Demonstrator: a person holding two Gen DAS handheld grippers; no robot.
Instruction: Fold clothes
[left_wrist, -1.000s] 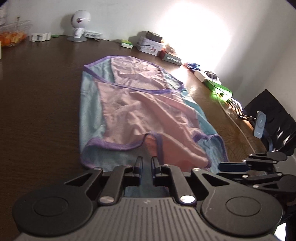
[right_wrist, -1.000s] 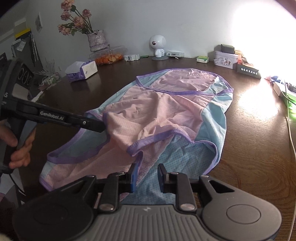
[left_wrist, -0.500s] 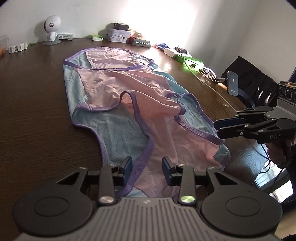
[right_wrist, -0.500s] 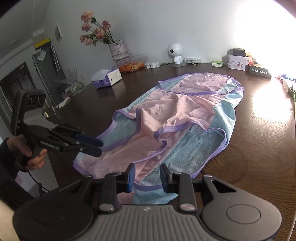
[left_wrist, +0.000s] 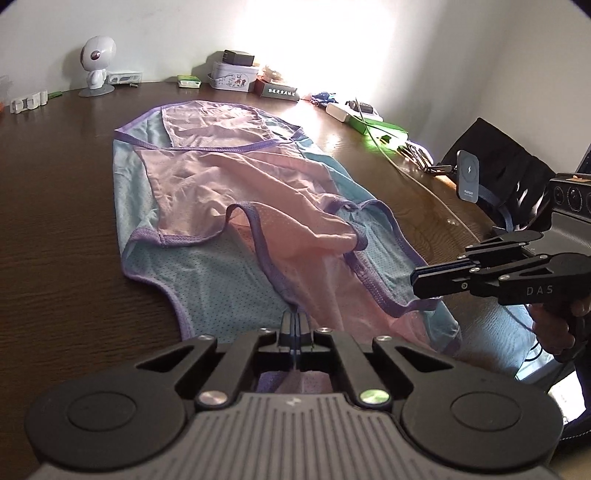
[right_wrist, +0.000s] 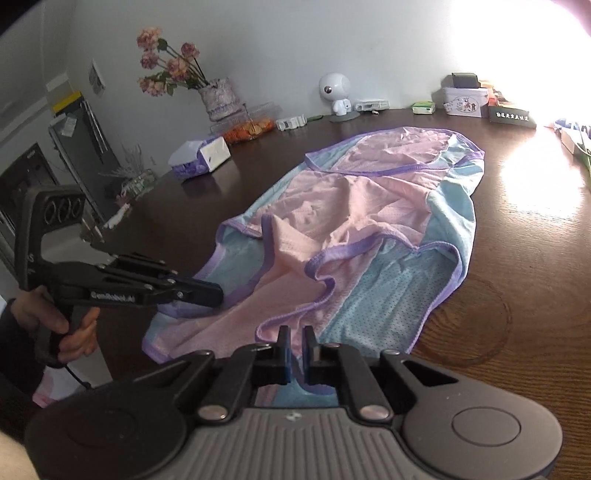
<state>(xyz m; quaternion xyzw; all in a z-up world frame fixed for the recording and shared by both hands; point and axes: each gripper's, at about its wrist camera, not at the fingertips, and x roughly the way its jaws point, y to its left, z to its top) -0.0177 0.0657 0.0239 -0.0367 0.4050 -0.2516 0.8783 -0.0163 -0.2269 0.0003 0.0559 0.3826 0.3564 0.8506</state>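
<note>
A pink and pale blue garment (left_wrist: 236, 206) with purple trim is laid lengthwise on a dark wooden desk (left_wrist: 55, 229), its long axis running from the near edge toward the far wall. Its near hem is bunched and overhangs the near desk edge. The left gripper (left_wrist: 294, 325) is seen with fingers pressed together, pinching the purple hem. The right gripper (right_wrist: 294, 345) is narrowing its fingers around the near hem, a slim gap remaining. Along the far wall, a white robot figurine (right_wrist: 336, 92), a flower vase (right_wrist: 218, 98) and a tissue box (right_wrist: 201, 157) are lined up. Bare wood is left open on both sides of the garment.
</note>
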